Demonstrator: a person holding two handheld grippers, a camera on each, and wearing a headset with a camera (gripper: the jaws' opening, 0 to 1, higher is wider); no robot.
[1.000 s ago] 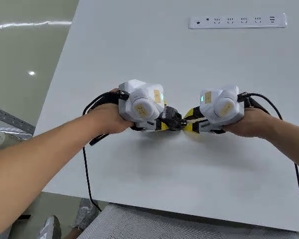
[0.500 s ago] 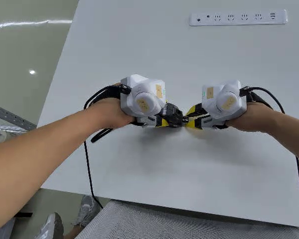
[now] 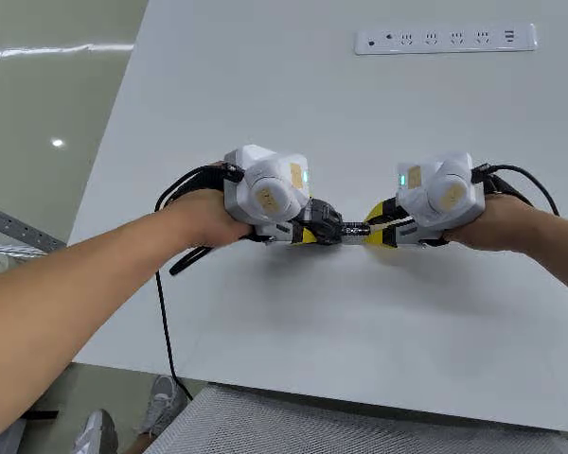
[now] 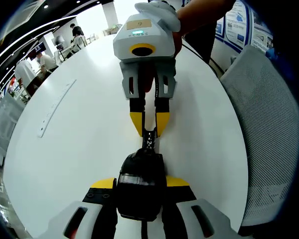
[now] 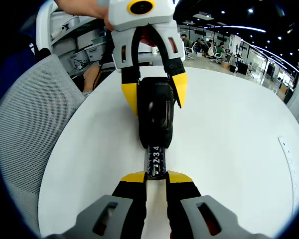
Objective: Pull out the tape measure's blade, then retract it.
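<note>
— What's nearest the person?

— The grey mesh chair [image 3: 322, 426], tucked against the near edge of the white worktop [image 3: 265, 104]. A black cable [image 3: 161, 312] hangs over that edge from the left side.

— And the 2 tools?

— Just beyond, above the near half of the worktop, facing each other tip to tip. The left hand [image 3: 204, 219] holds the left tongs [image 3: 310, 229], which are clamped on the black tape measure [image 3: 324, 225]: its body sits between the 2 yellow tips, 1 tip on each flat side.

— So where is the tape measure relative to the other pair?

— Directly ahead of it, near but apart. A short length of blade [image 5: 156, 159] is out of the case and bridges the gap. The right tongs [image 5: 156, 178], held in the right hand [image 3: 500, 225], are pinched closed on the blade's free end. In the right gripper view the figures 2, 3 and 4 show on the blade between the case and the tips.

— Is the blade straight?

— Yes, it runs in 1 line from case to tips, level with both tools.

— Anything further back?

— A white power strip [image 3: 445, 39] lies flat near the far edge of the worktop, well apart from the tools.
</note>
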